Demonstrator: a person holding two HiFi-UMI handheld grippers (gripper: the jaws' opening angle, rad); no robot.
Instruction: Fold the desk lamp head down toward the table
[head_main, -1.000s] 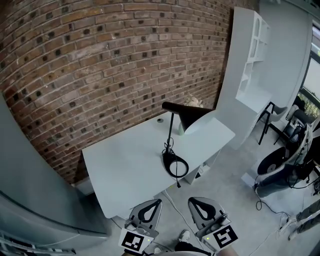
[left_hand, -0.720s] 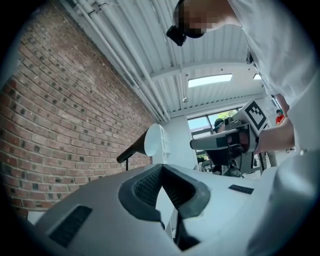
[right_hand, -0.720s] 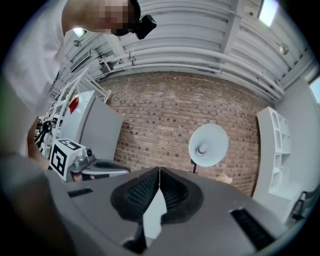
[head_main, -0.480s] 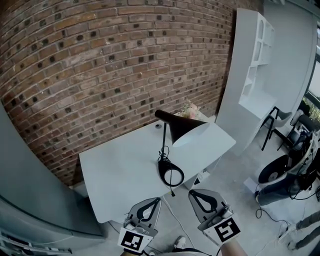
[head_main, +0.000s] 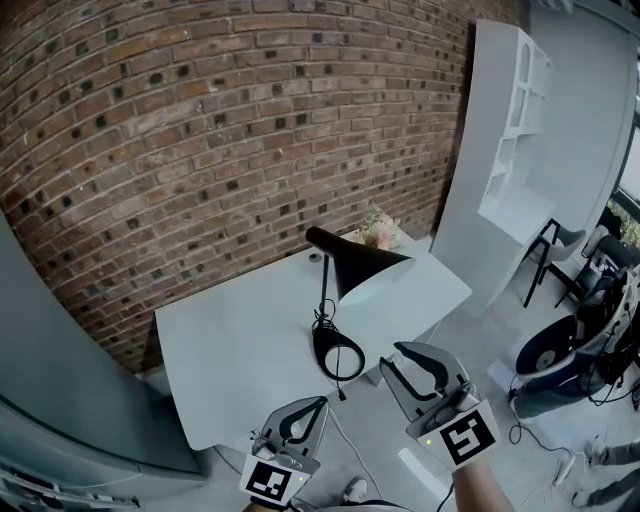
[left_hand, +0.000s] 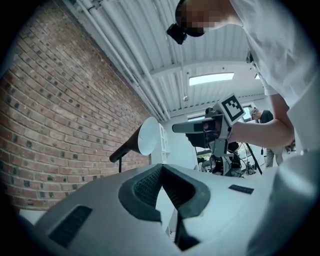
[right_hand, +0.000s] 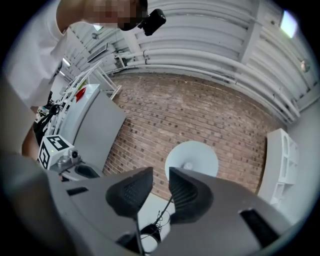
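A black desk lamp stands on the white table (head_main: 230, 350). Its cone head (head_main: 352, 264) sits raised on a thin stem above a ring base (head_main: 337, 353) with a coiled cord. My right gripper (head_main: 418, 352) hangs off the table's near edge, right of the base and apart from the lamp. Its jaws are opening with nothing between them. In the right gripper view (right_hand: 160, 176) the white inside of the lamp head (right_hand: 191, 159) faces me beyond the pads. My left gripper (head_main: 312, 408) is lower, shut and empty; in its own view (left_hand: 162, 170) the lamp head (left_hand: 142, 136) shows far off.
A brick wall (head_main: 200, 130) runs behind the table. A tall white shelf unit (head_main: 510, 130) stands at the right, with chairs and equipment (head_main: 565, 345) on the floor beyond. A grey cabinet (head_main: 50, 400) is at the left. A small round object (head_main: 317, 257) lies near the wall.
My right gripper has risen and moved toward the lamp, and its jaws have parted. The left gripper has shifted slightly and stays shut. The lamp has not changed.
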